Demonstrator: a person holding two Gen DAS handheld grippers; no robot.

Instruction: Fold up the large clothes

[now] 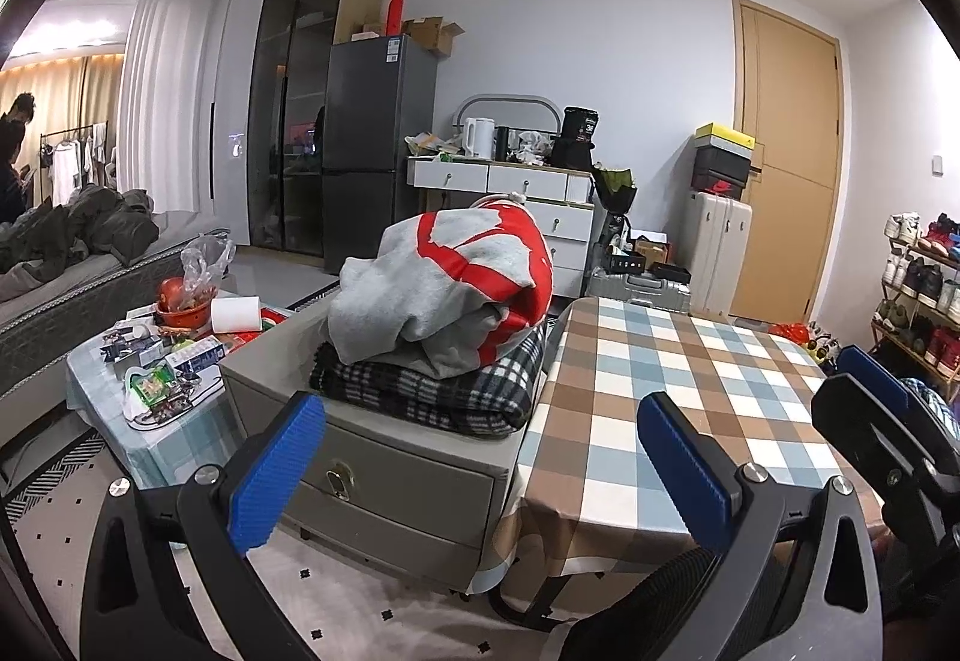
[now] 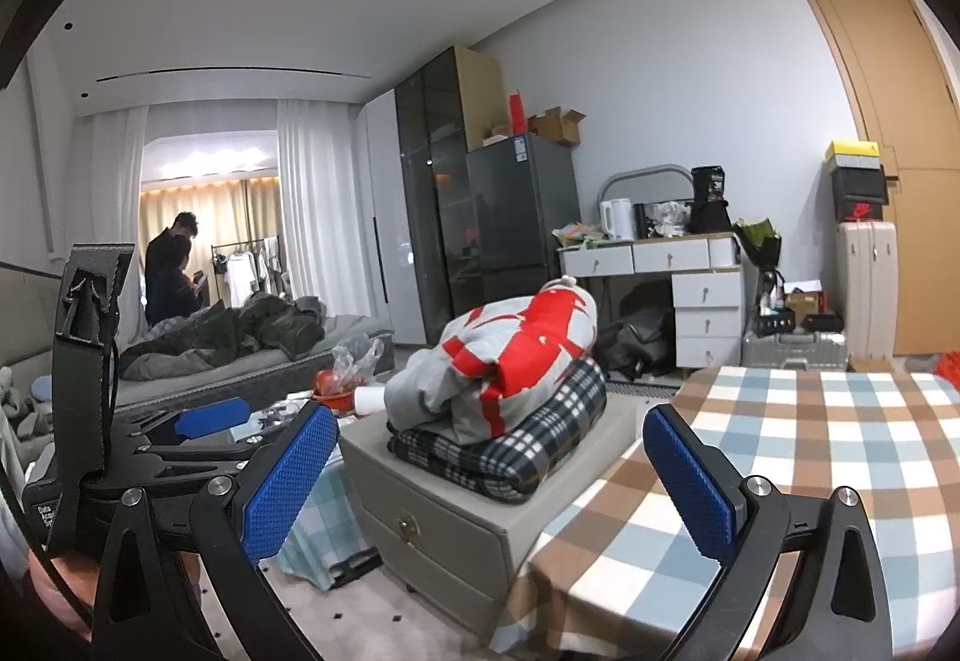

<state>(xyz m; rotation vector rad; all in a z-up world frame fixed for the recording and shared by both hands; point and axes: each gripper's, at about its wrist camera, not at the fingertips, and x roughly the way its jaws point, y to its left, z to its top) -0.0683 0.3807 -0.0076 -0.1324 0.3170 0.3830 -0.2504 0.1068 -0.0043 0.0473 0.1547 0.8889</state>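
while both grippers hang wide and empty, left gripper [image 1: 480, 469] and right gripper [image 2: 489, 472] face the grey-red sweatshirt [image 1: 444, 277] atop plaid garment [image 1: 432, 391] on nightstand [image 1: 390, 487], beside checkered table [image 1: 690, 391].

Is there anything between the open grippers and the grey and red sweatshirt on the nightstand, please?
Nothing visible blocks it. The grey and red sweatshirt lies on top of a folded plaid blanket on the nightstand, with open air between it and the left gripper and right gripper.
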